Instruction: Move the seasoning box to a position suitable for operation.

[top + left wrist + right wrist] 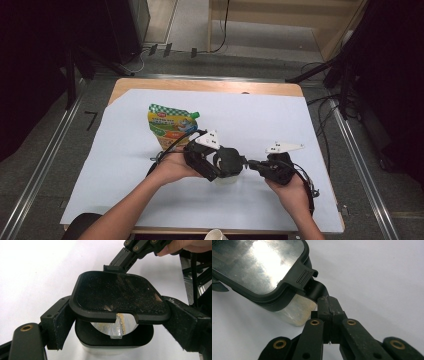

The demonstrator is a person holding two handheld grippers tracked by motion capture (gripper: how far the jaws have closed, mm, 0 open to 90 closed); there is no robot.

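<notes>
Container, small rigid clear plastic w/ hinged black lid, looked light; left gripper clamped its body, right gripper pinched shut on lid tab.

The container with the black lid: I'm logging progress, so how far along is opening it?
Done: the left gripper clamps the container at its sides. In hand: the right gripper, shut on the lid's tab, has the lid tilted up. Left: getting the lid fully off; the pouch lies untouched.
</notes>
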